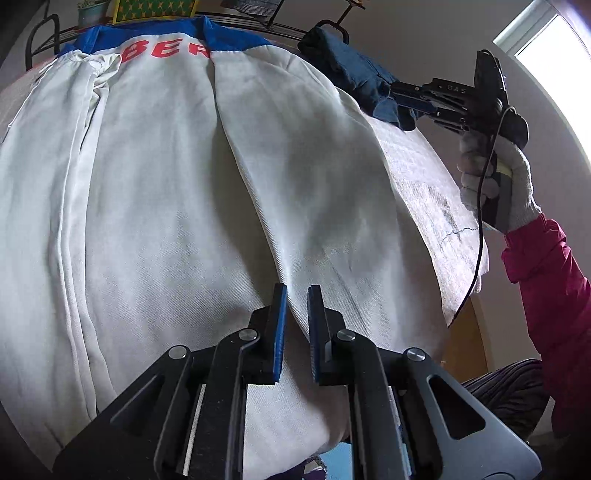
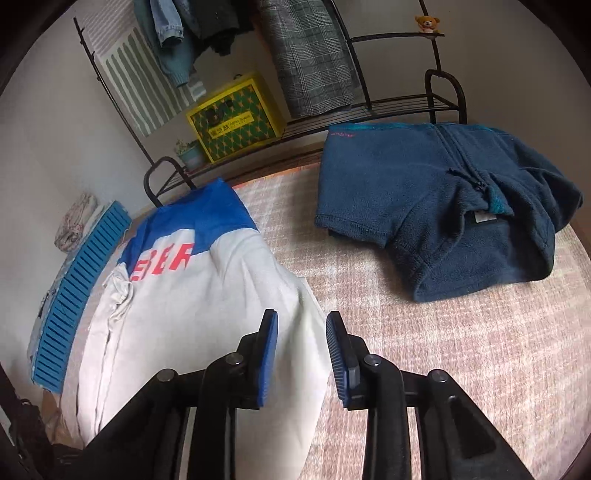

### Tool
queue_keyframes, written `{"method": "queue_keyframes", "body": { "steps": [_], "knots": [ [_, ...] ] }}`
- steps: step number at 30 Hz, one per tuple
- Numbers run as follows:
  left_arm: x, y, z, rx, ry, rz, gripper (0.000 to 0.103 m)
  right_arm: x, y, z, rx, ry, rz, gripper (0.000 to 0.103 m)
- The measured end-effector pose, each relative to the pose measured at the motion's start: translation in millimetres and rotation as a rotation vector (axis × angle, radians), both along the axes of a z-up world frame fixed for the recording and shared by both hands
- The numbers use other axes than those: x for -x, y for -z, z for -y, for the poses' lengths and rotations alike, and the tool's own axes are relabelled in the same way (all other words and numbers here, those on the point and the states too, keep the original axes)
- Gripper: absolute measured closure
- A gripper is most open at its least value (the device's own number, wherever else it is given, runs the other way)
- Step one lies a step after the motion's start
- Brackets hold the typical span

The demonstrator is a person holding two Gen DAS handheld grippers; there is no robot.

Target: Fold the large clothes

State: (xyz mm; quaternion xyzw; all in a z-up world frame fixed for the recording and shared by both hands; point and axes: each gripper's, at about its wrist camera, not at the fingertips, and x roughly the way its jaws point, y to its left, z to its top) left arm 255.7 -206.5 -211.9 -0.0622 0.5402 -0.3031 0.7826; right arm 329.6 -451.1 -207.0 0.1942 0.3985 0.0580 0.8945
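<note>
The left gripper (image 1: 297, 314) is closest to us, low over the near end of the white top (image 1: 166, 221). Its two blue pads have a small gap between them, and nothing is pinched in that gap. The white top lies flat on the table (image 2: 461, 350), with long folds running from its near hem up to its far end. The right gripper (image 2: 302, 354) hangs above the right edge of the white top, where the cloth meets the pale woven table cover. Its pads are wide apart and hold nothing. In the left view this gripper (image 1: 397, 96) shows off to the right of the white top, held up in the air by a hand in a white glove (image 1: 495, 184) with a pink sleeve (image 1: 546, 288) behind it, and a black cable (image 1: 480, 229) hangs down from it. At the far end of the white top there is a blue band (image 2: 207, 214) with red letters (image 2: 166, 264) just under it. To the right of the white top, well apart from it, sits a dark blue fleece (image 2: 443, 206), already folded up. To the left of the white top stands a blue slatted crate (image 2: 79, 295). Past the far end of the white top is a black metal rack (image 2: 369, 107). On it are a yellow box (image 2: 232, 114) and a little plant pot (image 2: 190, 153), and clothes hang above. A tiny toy bear (image 2: 426, 23) sits on a high shelf.
</note>
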Motion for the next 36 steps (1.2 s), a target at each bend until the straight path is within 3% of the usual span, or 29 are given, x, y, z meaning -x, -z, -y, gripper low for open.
{"method": "queue_keyframes", "body": {
  "steps": [5,9,13,19,24,30,35,36],
  "knots": [
    [14.3,-12.1,2.2,0.006,0.025,0.018,0.095,67.1,-24.7,-2.2,-0.013,-0.016,0.019,0.072],
    [39.3,-23.4,5.6,0.006,0.064,0.038,0.095,122.5,-26.7,-10.2,-0.045,-0.042,-0.003,0.071],
    [60.8,-22.8,12.4,-0.004,0.102,0.044,0.095,171.3,-14.4,-22.5,-0.087,-0.075,-0.040,0.067],
    [94.7,-5.9,12.6,-0.010,0.138,-0.021,0.095,227.2,25.8,-46.7,-0.162,-0.159,-0.137,0.065],
    [111.0,11.3,20.0,0.002,0.156,-0.092,0.092,236.6,59.2,-56.8,-0.242,-0.196,-0.215,0.047],
    [116.0,20.3,30.3,0.019,0.169,-0.103,0.092,241.9,84.5,-58.6,-0.309,-0.228,-0.274,0.048],
    [110.5,28.0,28.3,0.098,0.161,-0.181,0.092,249.6,100.0,-66.6,-0.306,-0.256,-0.317,0.048],
    [110.5,28.3,29.0,0.082,0.158,-0.170,0.092,249.4,102.4,-69.4,-0.306,-0.263,-0.321,0.048]
  ]
}}
